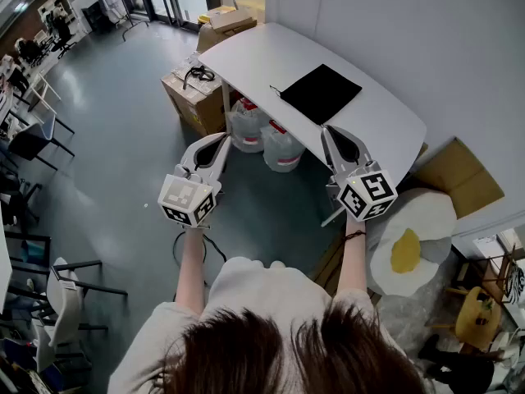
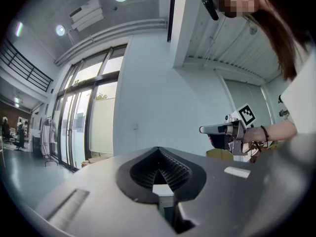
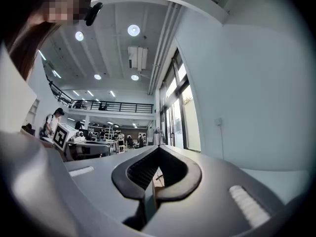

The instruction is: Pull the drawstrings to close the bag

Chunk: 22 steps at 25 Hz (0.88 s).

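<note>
Black flat bag (image 1: 320, 93) lies on smooth white table (image 1: 254, 64); left tongs (image 1: 225, 139) and right tongs (image 1: 326, 130) both pressed together.

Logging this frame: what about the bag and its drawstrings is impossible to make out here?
- Black bag, head view: too small to tell whether its mouth is open or drawn; the drawstrings are barely a thin line at its left corner.
- Left gripper view and right gripper view: neither shows bag or table; the shut left tool and right tool point level at walls and windows.
- Jugs under the table: tops hidden by its edge.
</note>
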Tool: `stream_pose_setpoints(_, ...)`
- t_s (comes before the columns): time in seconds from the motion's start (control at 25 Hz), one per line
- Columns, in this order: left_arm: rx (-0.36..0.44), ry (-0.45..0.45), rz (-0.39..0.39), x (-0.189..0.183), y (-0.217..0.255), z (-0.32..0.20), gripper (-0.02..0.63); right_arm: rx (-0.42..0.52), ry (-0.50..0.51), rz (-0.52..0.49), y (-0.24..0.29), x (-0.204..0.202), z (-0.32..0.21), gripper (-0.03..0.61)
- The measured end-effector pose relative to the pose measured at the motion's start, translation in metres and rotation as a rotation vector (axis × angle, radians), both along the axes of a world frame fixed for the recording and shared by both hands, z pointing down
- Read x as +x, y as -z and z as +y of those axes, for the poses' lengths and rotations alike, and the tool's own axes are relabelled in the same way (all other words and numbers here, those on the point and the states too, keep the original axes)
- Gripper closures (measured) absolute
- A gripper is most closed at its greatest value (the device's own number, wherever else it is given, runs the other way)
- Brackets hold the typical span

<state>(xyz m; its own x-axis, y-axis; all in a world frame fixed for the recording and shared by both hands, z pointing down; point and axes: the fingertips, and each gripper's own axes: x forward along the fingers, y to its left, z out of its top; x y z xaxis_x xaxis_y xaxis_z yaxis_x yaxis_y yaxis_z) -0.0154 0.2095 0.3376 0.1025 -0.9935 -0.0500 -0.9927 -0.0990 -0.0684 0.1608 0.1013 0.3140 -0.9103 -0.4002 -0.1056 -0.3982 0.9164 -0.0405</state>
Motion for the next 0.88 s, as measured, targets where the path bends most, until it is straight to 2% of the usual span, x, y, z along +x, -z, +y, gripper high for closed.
stream_pose_setpoints(0.88,0.008,0.045,0.024,0.009,0.005,-0.027,0.623,-0.015,0.004,-0.036,-0.007,0.026,-0.037,0.565)
